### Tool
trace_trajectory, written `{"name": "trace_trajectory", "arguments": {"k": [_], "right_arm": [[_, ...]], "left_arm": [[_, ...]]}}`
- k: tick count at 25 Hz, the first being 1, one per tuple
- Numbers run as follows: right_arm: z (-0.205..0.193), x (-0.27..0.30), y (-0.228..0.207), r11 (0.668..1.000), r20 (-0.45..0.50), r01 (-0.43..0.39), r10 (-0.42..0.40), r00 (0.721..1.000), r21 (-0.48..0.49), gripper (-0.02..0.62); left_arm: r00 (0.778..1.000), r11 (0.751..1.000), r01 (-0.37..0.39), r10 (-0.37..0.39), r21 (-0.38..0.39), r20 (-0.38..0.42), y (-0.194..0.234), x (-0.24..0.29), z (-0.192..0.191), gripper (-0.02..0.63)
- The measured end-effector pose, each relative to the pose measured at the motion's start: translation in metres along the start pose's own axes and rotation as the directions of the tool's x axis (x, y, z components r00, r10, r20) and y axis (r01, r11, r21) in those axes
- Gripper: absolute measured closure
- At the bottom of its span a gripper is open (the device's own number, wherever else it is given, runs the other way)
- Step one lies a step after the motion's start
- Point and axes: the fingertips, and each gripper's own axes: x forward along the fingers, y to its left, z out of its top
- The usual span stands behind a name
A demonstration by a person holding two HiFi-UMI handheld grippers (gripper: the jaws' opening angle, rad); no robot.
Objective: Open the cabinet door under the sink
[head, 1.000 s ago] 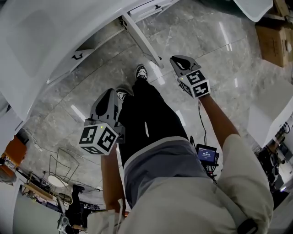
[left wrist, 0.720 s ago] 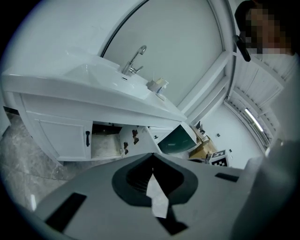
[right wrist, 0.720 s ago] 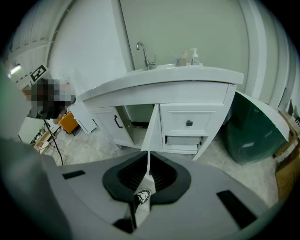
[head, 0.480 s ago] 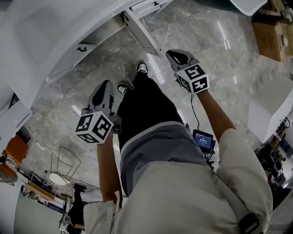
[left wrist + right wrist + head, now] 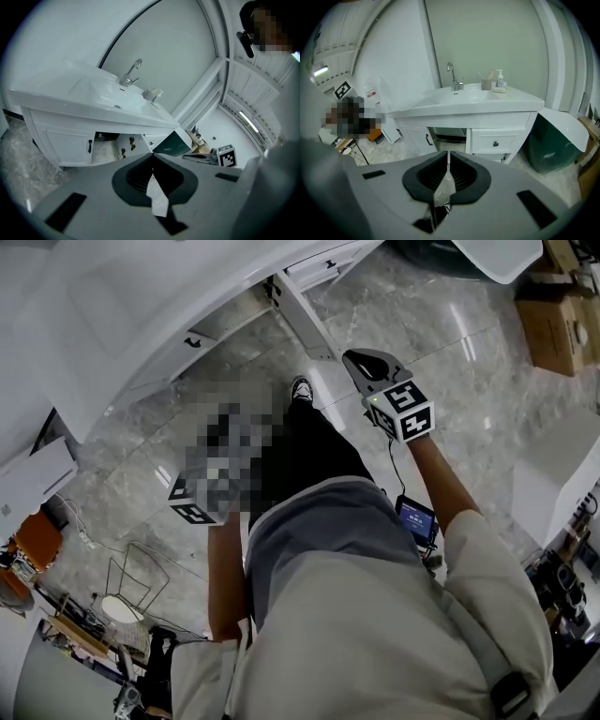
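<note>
The white sink cabinet (image 5: 468, 105) stands ahead on a marble floor. Its left door (image 5: 417, 138) is closed, with a dark handle (image 5: 427, 139). The middle door (image 5: 129, 146) hangs swung outward, hinges showing, beside a dark opening (image 5: 105, 147). In the head view that open door (image 5: 302, 320) juts from the cabinet toward the person's shoe. My left gripper (image 5: 151, 158) is shut on nothing, well short of the cabinet; a mosaic patch covers it in the head view. My right gripper (image 5: 358, 359) (image 5: 448, 155) is also shut and empty, near the open door's outer end.
A drawer (image 5: 496, 140) sits right of the opening. A faucet (image 5: 452, 77) and a soap bottle (image 5: 499, 78) stand on the counter. A green bin with a white lid (image 5: 555, 140) stands at the right. A cardboard box (image 5: 562, 324) and a wire rack (image 5: 136, 577) lie on the floor.
The head view has swung so the cabinet and its open door sit lower and further right. Both grippers stay shut at about the same height. A mosaic patch now covers the left one.
</note>
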Motion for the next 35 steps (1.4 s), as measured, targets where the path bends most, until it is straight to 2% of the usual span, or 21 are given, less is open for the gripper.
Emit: {"name": "trace_trajectory", "arguments": {"k": [4, 9, 12, 15, 25, 35], "right_arm": [[0.021, -0.011, 0.013, 0.998, 0.041, 0.019, -0.021, 0.999, 0.062, 0.569], [0.055, -0.028, 0.024, 0.991, 0.121, 0.002, -0.019, 0.993, 0.132, 0.569], [0.072, -0.037, 0.034, 0.991, 0.151, -0.009, -0.012, 0.988, 0.135, 0.569], [0.085, -0.052, 0.043, 0.992, 0.166, -0.023, 0.002, 0.986, 0.128, 0.569], [0.115, -0.076, 0.072, 0.994, 0.202, -0.065, 0.046, 0.978, 0.089, 0.569], [0.122, -0.095, 0.098, 0.989, 0.211, -0.119, 0.099, 0.973, 0.085, 0.569]], "left_arm": [[1.0, 1.0, -0.006, 0.006, 0.019, 0.019, -0.003, -0.013, 0.01, 0.607], [0.999, 0.999, -0.013, 0.012, 0.036, 0.044, -0.009, -0.025, 0.02, 0.607], [0.998, 0.999, -0.028, 0.026, 0.045, 0.051, -0.006, -0.038, 0.024, 0.607], [0.997, 0.999, -0.039, 0.037, 0.018, 0.071, -0.008, -0.052, 0.026, 0.607], [0.983, 0.998, -0.067, 0.069, -0.014, 0.17, -0.008, -0.081, 0.053, 0.607], [0.97, 0.995, -0.083, 0.07, 0.047, 0.233, -0.019, -0.11, 0.069, 0.607]]}}
